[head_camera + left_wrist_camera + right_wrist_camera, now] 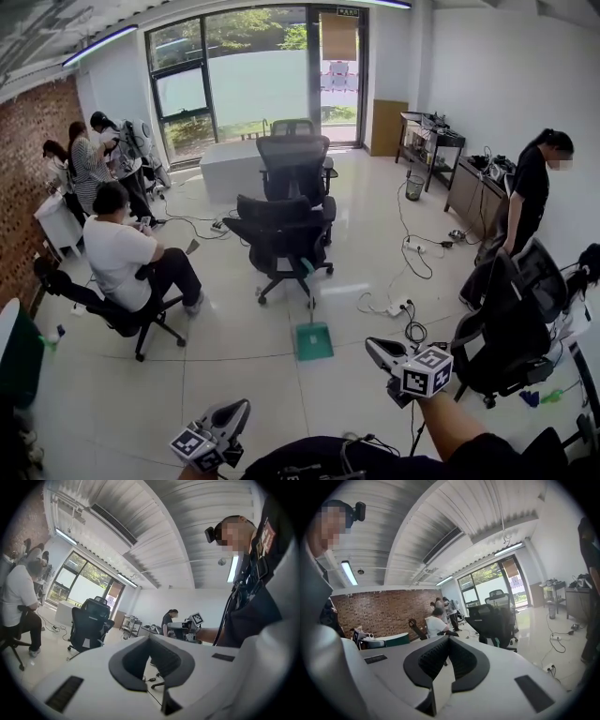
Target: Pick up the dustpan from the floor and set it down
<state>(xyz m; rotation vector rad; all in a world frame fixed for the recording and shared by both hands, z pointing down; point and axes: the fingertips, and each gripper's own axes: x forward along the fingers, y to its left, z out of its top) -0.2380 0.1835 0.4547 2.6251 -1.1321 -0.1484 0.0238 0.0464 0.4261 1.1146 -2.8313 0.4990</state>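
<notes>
Dustpan (314, 340): green, on the floor at lower centre of the head view, handle up, well apart from both grippers.
Left gripper (239, 411): bottom left, jaws together, empty.
Right gripper (375, 349): lower right, jaws together, empty.
Around: black office chairs (284, 232) just behind the dustpan; cables (411, 330) on the floor to its right.

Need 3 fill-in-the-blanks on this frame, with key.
1. The dustpan is ____ in colour.
2. The left tool and right tool are both empty, with jaws ____.
3. The office chair just behind the dustpan is ____.
Missing words: green; shut; black.
</notes>
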